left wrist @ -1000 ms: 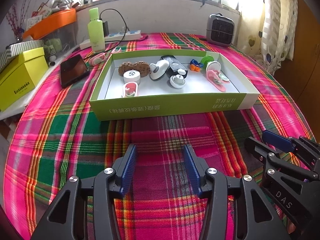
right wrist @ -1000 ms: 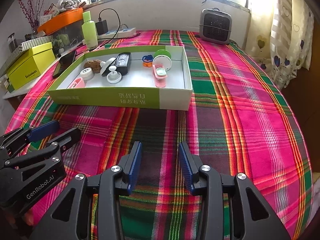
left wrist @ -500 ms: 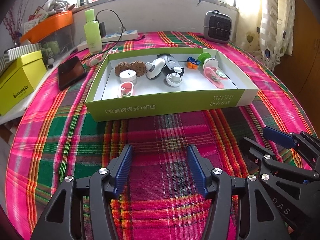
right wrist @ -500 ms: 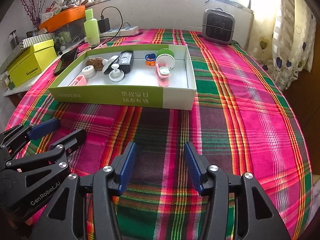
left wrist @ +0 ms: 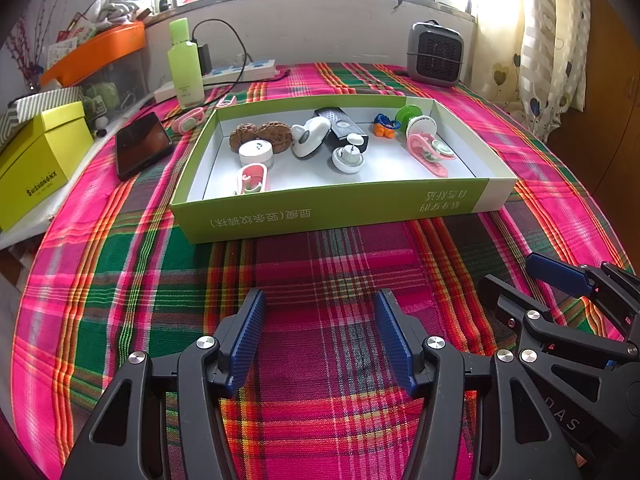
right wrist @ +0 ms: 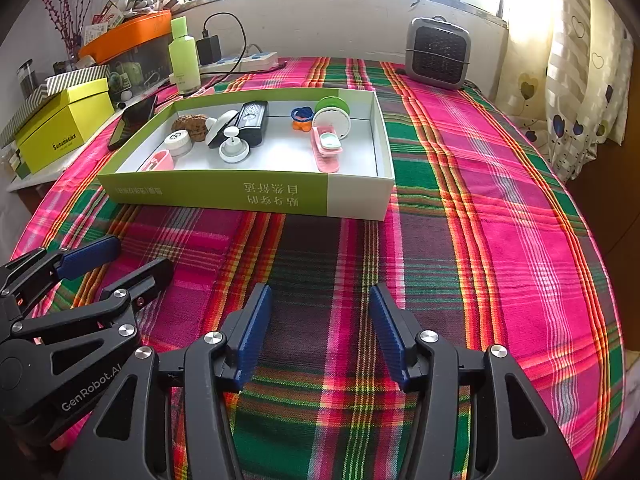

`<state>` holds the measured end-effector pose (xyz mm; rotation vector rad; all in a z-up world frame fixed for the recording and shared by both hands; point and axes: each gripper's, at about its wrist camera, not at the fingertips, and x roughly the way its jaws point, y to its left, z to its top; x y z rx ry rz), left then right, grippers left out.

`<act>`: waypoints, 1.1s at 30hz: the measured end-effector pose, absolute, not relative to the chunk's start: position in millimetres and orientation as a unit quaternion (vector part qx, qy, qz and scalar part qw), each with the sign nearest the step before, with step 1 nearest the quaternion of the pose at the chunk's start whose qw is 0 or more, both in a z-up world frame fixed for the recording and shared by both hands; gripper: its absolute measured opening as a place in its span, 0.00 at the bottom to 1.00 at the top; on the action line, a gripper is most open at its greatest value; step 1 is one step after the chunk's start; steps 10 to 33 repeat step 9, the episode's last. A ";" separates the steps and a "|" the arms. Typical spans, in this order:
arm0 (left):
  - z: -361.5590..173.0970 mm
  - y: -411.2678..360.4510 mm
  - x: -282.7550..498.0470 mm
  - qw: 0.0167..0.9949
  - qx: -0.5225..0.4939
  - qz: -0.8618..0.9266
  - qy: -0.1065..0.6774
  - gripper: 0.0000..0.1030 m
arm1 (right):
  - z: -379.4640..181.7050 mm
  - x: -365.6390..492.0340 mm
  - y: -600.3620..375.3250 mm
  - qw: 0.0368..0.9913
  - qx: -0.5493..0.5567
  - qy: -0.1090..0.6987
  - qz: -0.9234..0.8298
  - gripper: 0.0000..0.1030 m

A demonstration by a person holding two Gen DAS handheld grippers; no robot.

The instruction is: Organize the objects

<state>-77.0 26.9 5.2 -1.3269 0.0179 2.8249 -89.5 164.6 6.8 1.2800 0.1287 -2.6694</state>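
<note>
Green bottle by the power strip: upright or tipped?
Upright. The green bottle stands cap up beside the power strip, behind the green box.

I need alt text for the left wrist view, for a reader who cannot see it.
A shallow green box of small objects sits on a pink and green plaid cloth, seen past the open, empty left gripper. The right gripper shows at lower right; its jaws are opening, with nothing between them. A phone and a green bottle lie behind the box.
</note>
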 end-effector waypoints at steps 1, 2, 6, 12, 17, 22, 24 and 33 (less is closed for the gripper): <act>5.2 27.0 -77.0 0.010 -0.425 0.905 0.006 0.55 | 6.7 -89.6 164.6 0.089 0.430 0.043 -0.897 0.51; 5.3 27.0 -77.0 0.010 -0.425 0.905 0.006 0.55 | 6.7 -89.6 164.4 0.089 0.430 0.043 -0.897 0.51; 5.3 27.0 -77.0 0.010 -0.425 0.905 0.006 0.55 | 6.6 -89.7 164.3 0.089 0.430 0.043 -0.897 0.51; 5.3 26.9 -77.0 0.010 -0.425 0.905 0.006 0.55 | 6.6 -89.6 164.2 0.089 0.430 0.043 -0.897 0.51; 5.3 26.9 -77.0 0.010 -0.425 0.905 0.006 0.55 | 6.6 -89.6 164.2 0.089 0.430 0.043 -0.897 0.51; 5.3 26.9 -77.0 0.010 -0.425 0.905 0.006 0.55 | 6.6 -89.6 164.2 0.089 0.430 0.043 -0.897 0.51; 5.3 26.9 -77.0 0.010 -0.425 0.905 0.006 0.55 | 6.6 -89.6 164.2 0.089 0.430 0.043 -0.897 0.51; 5.3 26.9 -77.0 0.010 -0.425 0.905 0.006 0.55 | 6.6 -89.6 164.2 0.089 0.430 0.043 -0.897 0.51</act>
